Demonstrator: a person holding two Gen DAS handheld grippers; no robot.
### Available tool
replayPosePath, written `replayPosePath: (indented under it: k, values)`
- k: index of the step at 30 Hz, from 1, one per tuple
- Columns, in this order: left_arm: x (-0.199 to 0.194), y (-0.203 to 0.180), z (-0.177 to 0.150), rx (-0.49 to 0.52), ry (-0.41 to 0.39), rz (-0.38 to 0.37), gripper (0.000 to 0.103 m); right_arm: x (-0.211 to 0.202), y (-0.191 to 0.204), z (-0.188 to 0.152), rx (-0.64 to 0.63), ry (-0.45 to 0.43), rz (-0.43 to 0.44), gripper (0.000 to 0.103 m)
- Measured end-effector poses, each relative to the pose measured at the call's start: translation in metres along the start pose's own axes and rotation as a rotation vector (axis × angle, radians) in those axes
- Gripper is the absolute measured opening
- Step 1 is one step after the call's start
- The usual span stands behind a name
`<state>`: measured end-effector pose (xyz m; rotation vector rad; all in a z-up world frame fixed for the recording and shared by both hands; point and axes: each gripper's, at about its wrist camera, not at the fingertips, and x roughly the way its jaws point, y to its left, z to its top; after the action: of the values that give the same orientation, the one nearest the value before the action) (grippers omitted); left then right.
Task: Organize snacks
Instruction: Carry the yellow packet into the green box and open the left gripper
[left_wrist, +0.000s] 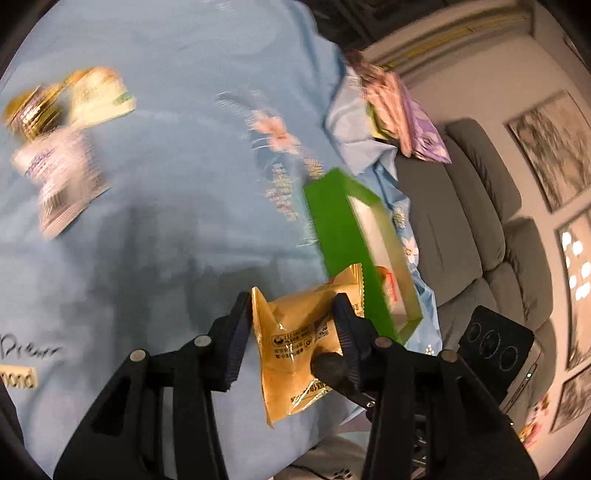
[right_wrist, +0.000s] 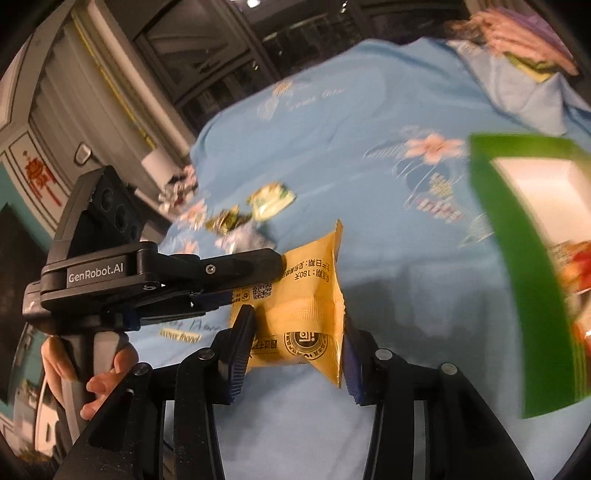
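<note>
A yellow snack packet (left_wrist: 303, 332) hangs above the blue cloth, held from two sides. My left gripper (left_wrist: 291, 314) is shut on it, pads pressing its puffed body. In the right wrist view my right gripper (right_wrist: 297, 332) is shut on the same yellow packet (right_wrist: 306, 295), and the left gripper (right_wrist: 258, 284) reaches in from the left and pinches the packet's printed end. An open green box (left_wrist: 343, 251) with a white inside lies just right of the packet, seen also as the green box (right_wrist: 517, 277) at the right edge.
Loose snack packets (left_wrist: 62, 177) lie scattered on the blue flowered cloth (left_wrist: 184, 166), blurred, as do small wrapped snacks (right_wrist: 269, 199). More packets are piled (left_wrist: 391, 107) at the far corner. A grey sofa (left_wrist: 461, 221) stands beyond the cloth's edge. A hand (right_wrist: 103, 384) grips the left handle.
</note>
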<state>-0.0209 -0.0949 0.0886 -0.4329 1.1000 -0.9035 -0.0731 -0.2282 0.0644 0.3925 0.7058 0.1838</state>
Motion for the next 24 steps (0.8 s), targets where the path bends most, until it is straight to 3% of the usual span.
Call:
replayPosePath:
  k: [5, 10, 15, 21, 22, 23, 24]
  values:
    - [0.033, -0.065, 0.019, 0.089, 0.008, -0.061, 0.044, -0.052, -0.035, 0.021, 0.036, -0.108, -0.054, 0.045]
    - [0.094, -0.118, 0.039, 0.158, 0.055, -0.076, 0.045, -0.087, -0.085, 0.045, 0.111, -0.155, -0.130, 0.045]
    - [0.147, -0.140, 0.049, 0.168, 0.105, -0.079, 0.045, -0.095, -0.128, 0.059, 0.168, -0.143, -0.200, 0.045]
    - [0.180, -0.140, 0.045, 0.164, 0.129, -0.020, 0.046, -0.087, -0.169, 0.054, 0.265, -0.122, -0.177, 0.045]
    - [0.181, -0.138, 0.044, 0.149, 0.127, -0.011, 0.053, -0.087, -0.171, 0.051, 0.286, -0.119, -0.172, 0.045]
    - [0.184, -0.136, 0.042, 0.134, 0.131, -0.002, 0.069, -0.083, -0.173, 0.049, 0.303, -0.111, -0.171, 0.045]
    - [0.186, -0.134, 0.040, 0.117, 0.135, 0.017, 0.079, -0.080, -0.173, 0.049, 0.311, -0.098, -0.186, 0.046]
